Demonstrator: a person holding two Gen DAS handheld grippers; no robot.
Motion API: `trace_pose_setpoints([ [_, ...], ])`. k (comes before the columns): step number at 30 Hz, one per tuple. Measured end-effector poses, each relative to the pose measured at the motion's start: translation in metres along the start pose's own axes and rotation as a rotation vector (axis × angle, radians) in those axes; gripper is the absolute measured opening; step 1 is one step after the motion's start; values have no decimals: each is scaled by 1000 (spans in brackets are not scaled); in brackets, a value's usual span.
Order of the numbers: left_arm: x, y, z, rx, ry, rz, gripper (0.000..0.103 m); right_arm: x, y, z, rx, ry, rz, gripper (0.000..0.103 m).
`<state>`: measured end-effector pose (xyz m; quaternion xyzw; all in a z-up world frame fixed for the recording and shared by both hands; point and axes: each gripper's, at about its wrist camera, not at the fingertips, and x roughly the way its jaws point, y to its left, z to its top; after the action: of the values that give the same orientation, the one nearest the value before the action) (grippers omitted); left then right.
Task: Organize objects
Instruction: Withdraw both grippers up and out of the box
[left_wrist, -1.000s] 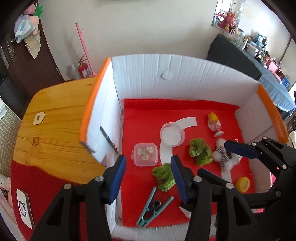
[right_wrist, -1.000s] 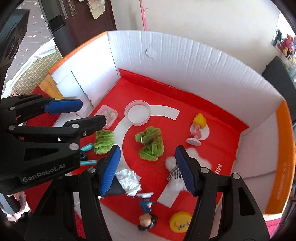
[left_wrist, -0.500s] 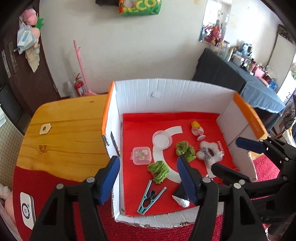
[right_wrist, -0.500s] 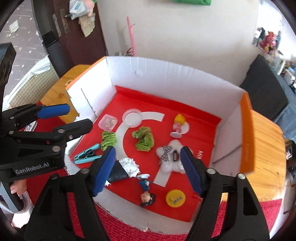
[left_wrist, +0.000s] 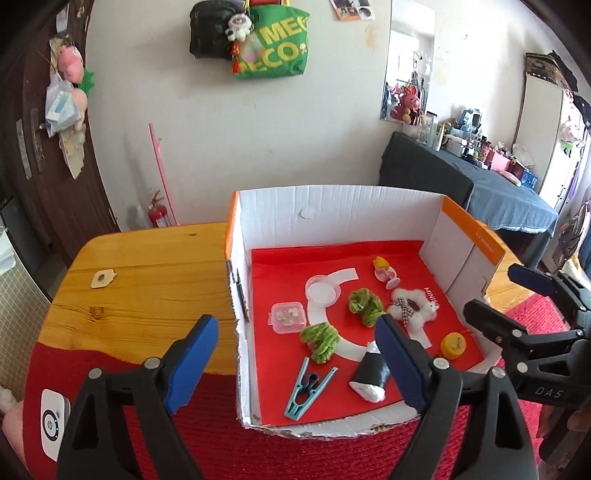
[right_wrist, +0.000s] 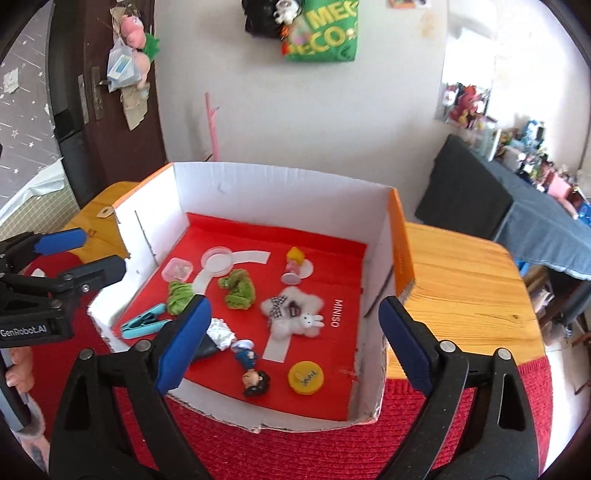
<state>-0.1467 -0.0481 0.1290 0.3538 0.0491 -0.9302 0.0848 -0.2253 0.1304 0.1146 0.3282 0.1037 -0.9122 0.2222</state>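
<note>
Both grippers, left (left_wrist: 295, 363) and right (right_wrist: 291, 345), hang spread wide with nothing between the pads; their jaws have just been opening, and neither touches any item. All task items lie inside the box (left_wrist: 332, 206), an open white carton with a red floor and a torn front edge (places below are given relative to this box).

Nearest its front wall: the clip (left_wrist: 308, 384), the black-and-foil wrapper (left_wrist: 369, 378), the small figure (right_wrist: 253, 365) lying on its side, and the yellow cap (right_wrist: 306, 377). Mid-floor: two green scrunchies (left_wrist: 320, 341) (left_wrist: 365, 305) and the white plush (right_wrist: 293, 315). Toward the back wall: the square case (left_wrist: 288, 317), the round lid (left_wrist: 322, 290), and the upright yellow-haired doll (left_wrist: 385, 271).

Likely hazards, judged from this layout:
- The doll stands on a narrow base; a brush from a finger or a dragged item could tip it.
- The scrunchies and plush are soft and lie close together, so a grip on one may snag its neighbour.
- The cap and lid lie flat; pads could skid off them.
- A low reach over the ragged front wall could catch and shift the box.
</note>
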Motion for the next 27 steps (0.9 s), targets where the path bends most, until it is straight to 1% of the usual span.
trace_pose_setpoints([
  [2, 3, -2, -5, 7, -14, 14, 90, 2, 0, -5, 5, -3, -3, 94],
  [6, 12, -5, -14, 1, -21, 11, 93, 8, -1, -16, 19, -28, -18, 94],
  [9, 20, -8, -19, 3, -25, 24, 95, 16, -4, -22, 43, -20, -21, 95],
  [11, 25, -9, -21, 2, -27, 29, 95, 21, -7, -25, 58, -12, -18, 95],
  [19, 43, -8, -31, -24, -9, 23, 95, 33, -11, -36, 66, -8, -50, 95],
  [27, 47, -11, -36, -3, -20, 46, 96, 35, -9, -38, 42, -6, -58, 95],
])
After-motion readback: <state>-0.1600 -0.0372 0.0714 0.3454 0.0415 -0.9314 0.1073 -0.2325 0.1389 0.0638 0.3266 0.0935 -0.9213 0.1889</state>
